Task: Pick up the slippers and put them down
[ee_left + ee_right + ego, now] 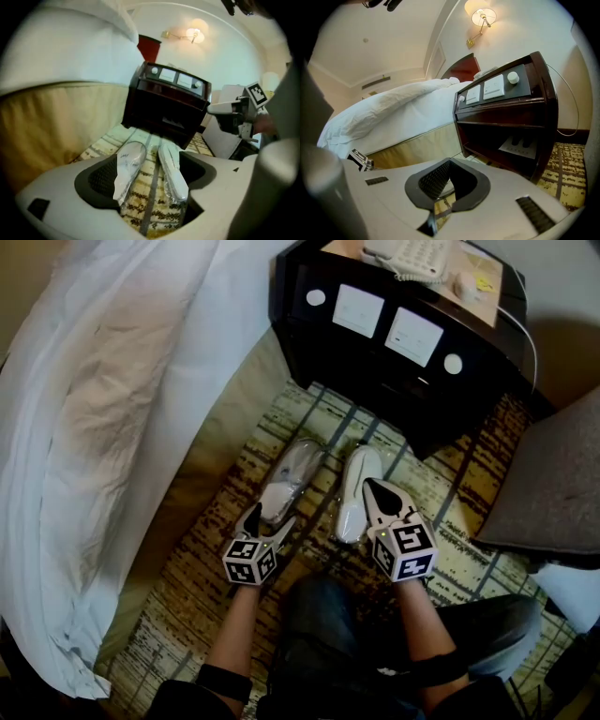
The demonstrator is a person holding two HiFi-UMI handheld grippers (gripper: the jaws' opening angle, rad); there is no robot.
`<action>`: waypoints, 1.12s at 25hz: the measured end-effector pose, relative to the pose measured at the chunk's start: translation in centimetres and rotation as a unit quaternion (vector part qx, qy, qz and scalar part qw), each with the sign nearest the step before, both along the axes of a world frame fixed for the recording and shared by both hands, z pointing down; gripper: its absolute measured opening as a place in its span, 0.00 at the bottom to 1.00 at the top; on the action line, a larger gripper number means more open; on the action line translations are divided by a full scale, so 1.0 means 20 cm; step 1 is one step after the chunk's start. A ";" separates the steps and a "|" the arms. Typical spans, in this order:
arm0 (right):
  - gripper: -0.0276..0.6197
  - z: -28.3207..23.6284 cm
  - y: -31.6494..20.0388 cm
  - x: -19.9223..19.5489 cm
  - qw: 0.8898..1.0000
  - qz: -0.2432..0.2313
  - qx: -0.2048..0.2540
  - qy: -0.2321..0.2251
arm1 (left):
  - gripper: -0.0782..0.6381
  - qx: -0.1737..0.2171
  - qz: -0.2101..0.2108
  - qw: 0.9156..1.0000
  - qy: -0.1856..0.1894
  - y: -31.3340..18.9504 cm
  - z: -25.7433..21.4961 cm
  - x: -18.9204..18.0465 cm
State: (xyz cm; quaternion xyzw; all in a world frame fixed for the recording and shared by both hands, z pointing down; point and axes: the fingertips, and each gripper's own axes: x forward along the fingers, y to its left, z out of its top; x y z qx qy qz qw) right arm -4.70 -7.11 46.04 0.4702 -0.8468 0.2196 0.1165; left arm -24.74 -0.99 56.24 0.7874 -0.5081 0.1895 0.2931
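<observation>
Slippers (291, 479) lie as a pair on the patterned carpet (450, 521) in front of the dark nightstand (375, 362), each sealed in clear crinkly film. One lies flat, just ahead of and below the left gripper (270, 519). The second slipper (354, 493) rests on its edge, just to the left of the right gripper (373, 488).

The left fingers stand well apart with nothing pressed between them; both slippers show through the gap, further out on the floor. The right fingers are closed tip to tip, and I see nothing caught in them.

These look like thin, light slippers that would flex and droop if held by one end. The film is likely slick and may slide over the slipper inside, so a pinch on loose wrap alone could slip. Better to take each across its middle or at the heel, through film and sole together, with a firm squeeze.
</observation>
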 end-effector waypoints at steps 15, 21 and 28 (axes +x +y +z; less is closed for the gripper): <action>0.06 -0.28 0.09 0.10 0.999 -0.017 0.028 0.030 | 0.14 0.140 0.002 0.990 -0.023 -0.01 -0.77 0.05; 0.06 -0.39 0.20 0.27 0.998 0.012 0.044 0.038 | 0.11 0.161 0.009 0.987 -0.020 0.00 -0.88 0.12; 0.06 -0.45 0.29 0.39 0.997 0.044 0.056 0.032 | 0.11 0.178 0.023 0.984 -0.021 0.01 -0.97 0.20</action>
